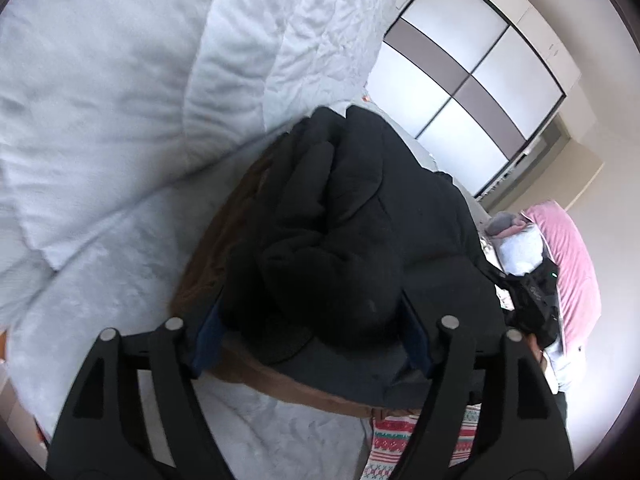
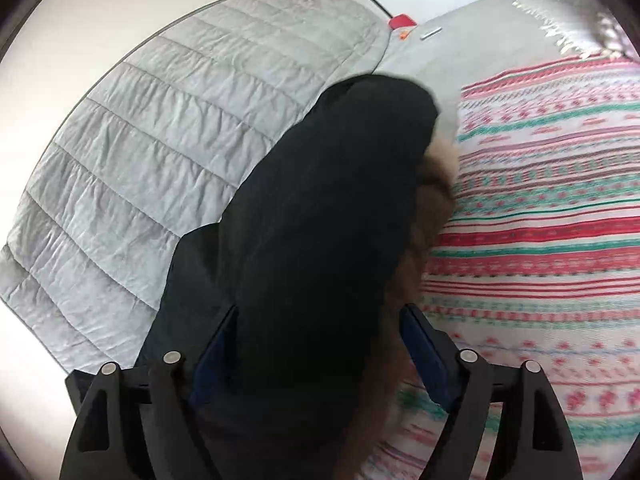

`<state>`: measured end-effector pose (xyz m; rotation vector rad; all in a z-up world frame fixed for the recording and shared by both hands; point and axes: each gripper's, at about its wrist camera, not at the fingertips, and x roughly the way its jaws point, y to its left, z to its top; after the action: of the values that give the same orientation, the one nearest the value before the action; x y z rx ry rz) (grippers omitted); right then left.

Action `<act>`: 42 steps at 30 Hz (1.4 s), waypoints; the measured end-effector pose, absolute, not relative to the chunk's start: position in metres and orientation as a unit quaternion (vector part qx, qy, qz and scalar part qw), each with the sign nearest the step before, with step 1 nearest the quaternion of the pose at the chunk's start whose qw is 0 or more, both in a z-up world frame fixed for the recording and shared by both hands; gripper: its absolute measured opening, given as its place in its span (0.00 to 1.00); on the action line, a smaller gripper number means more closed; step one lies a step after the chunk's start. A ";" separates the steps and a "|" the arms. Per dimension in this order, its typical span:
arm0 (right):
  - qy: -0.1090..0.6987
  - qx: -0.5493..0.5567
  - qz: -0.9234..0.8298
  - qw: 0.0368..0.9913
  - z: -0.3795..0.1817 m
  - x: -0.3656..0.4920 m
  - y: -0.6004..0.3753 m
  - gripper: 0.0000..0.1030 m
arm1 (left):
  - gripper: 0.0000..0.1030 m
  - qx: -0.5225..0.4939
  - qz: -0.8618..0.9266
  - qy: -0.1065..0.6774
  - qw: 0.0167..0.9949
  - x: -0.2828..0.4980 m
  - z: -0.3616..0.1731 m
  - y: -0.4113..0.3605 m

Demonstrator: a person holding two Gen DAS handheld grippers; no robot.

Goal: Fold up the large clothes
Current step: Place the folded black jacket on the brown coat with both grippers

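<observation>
A bulky black coat [image 1: 352, 216] with brown fur trim [image 1: 208, 264] lies bunched in folds on the bed. My left gripper [image 1: 312, 332] straddles its near end with the jaws wide, and the blue pads [image 1: 210, 332] stand at the cloth's sides without pinching it. In the right wrist view the same coat [image 2: 332, 208] runs away from me as a long dark roll, with fur trim [image 2: 436, 184] along its right edge. My right gripper [image 2: 318, 344] is open around that roll, and a little space shows beside the right pad [image 2: 420, 340].
A pale grey quilted cover [image 2: 160, 128] spreads over the bed to the left [image 1: 100, 120]. A red, green and white patterned blanket [image 2: 540, 220] lies to the right. A pink pillow [image 1: 568, 256] and a wardrobe [image 1: 472, 80] are beyond. A small red item [image 2: 402, 22] sits far off.
</observation>
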<state>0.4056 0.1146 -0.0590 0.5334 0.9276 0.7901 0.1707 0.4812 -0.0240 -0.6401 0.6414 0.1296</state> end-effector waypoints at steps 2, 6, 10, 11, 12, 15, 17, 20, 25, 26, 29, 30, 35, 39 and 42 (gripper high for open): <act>0.429 0.247 0.356 0.792 -0.052 0.398 0.102 0.81 | 0.73 -0.317 0.076 0.315 0.891 0.160 -0.020 0.481; 0.414 0.223 0.347 0.812 -0.031 0.359 0.074 0.81 | 0.73 -0.300 0.126 0.320 0.890 0.130 -0.008 0.466; 0.375 0.154 0.359 0.841 0.007 0.291 0.060 0.82 | 0.74 -0.196 0.220 0.308 0.905 0.078 0.017 0.403; 0.366 0.130 0.368 0.845 0.017 0.266 0.059 0.84 | 0.76 -0.175 0.227 0.302 0.909 0.067 0.022 0.385; 0.361 0.113 0.382 0.843 0.025 0.248 0.060 0.88 | 0.82 -0.153 0.230 0.298 0.914 0.055 0.025 0.363; 0.353 0.045 0.434 0.828 0.043 0.191 0.062 0.95 | 0.86 -0.101 0.246 0.300 0.916 0.029 0.030 0.314; 0.344 0.001 0.433 0.833 0.051 0.161 0.060 0.95 | 0.86 -0.078 0.258 0.298 0.916 0.013 0.032 0.284; 0.338 -0.015 0.435 0.835 0.058 0.123 0.046 0.96 | 0.88 -0.050 0.263 0.287 0.920 -0.007 0.038 0.254; 0.320 -0.046 0.414 0.851 0.064 0.083 0.034 0.97 | 0.96 -0.016 0.281 0.277 0.919 -0.030 0.044 0.220; 0.314 -0.055 0.407 0.856 0.066 0.077 0.032 0.97 | 0.97 -0.023 0.277 0.278 0.920 -0.034 0.045 0.216; 0.292 -0.055 0.385 0.873 0.073 0.061 0.024 0.99 | 0.99 -0.024 0.285 0.277 0.917 -0.042 0.049 0.202; 0.290 -0.045 0.383 0.876 0.074 0.057 0.020 1.00 | 0.99 -0.022 0.287 0.277 0.917 -0.043 0.050 0.198; 0.287 -0.050 0.380 0.878 0.067 0.045 0.016 1.00 | 0.99 -0.020 0.304 0.284 0.909 -0.046 0.047 0.181; 0.293 -0.045 0.367 0.882 0.054 0.047 0.009 1.00 | 0.99 -0.028 0.315 0.296 0.901 -0.045 0.040 0.178; 0.298 -0.039 0.358 0.884 0.044 0.047 0.003 1.00 | 0.99 -0.034 0.312 0.305 0.899 -0.043 0.035 0.174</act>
<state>0.0474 0.0028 0.0442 -0.0817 0.6211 0.7450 -0.0432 0.1744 0.0351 -0.0698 0.6316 0.6450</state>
